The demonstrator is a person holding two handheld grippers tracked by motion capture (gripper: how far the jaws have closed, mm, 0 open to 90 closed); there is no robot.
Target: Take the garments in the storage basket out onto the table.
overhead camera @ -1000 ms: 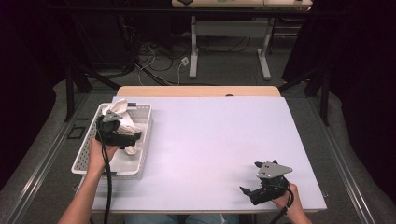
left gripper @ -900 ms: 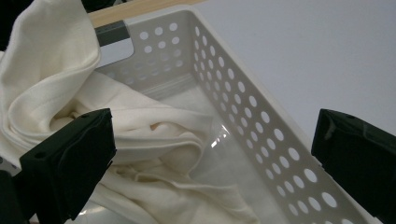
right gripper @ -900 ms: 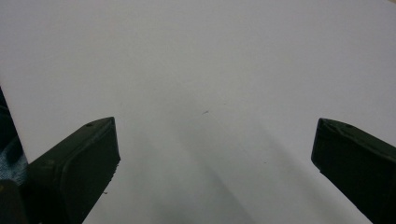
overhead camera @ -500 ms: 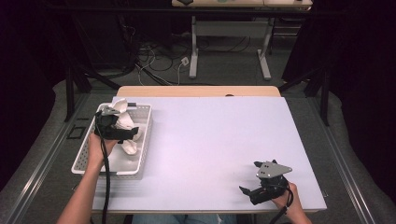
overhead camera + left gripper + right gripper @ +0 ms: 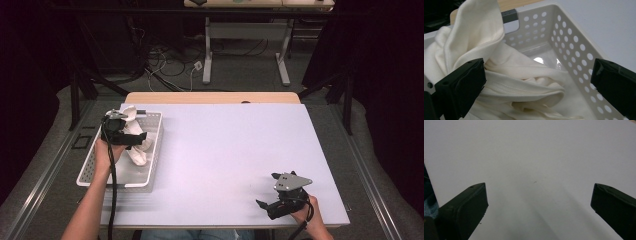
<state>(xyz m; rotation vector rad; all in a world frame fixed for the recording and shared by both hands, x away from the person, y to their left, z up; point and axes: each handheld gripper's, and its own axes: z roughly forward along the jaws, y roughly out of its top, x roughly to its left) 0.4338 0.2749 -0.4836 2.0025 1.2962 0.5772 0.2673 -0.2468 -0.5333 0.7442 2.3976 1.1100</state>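
Left gripper (image 5: 131, 138) over the basket (image 5: 155, 150), jaws spread wide, nothing clamped. In the left gripper view the cloth (image 5: 506, 75) lies bunched between and below the fingers (image 5: 461, 87); its folds press against the left finger, while the right finger sits clear of it, over the perforated basket wall (image 5: 574, 50). One cloth flap rises above the left finger toward the basket's grey handle (image 5: 510, 16). Cloth is inside the basket, heaped toward the far-left end, bare basket floor just beyond the fingers. In the high view, cloth (image 5: 136, 145) shows under and beside the gripper, hanging partly past the jaw tips. Right gripper (image 5: 265, 205) rests low at the table's (image 5: 225, 145) near right corner, well apart from the basket, jaws released and wide; bare table between and ahead of its fingers (image 5: 464, 207).
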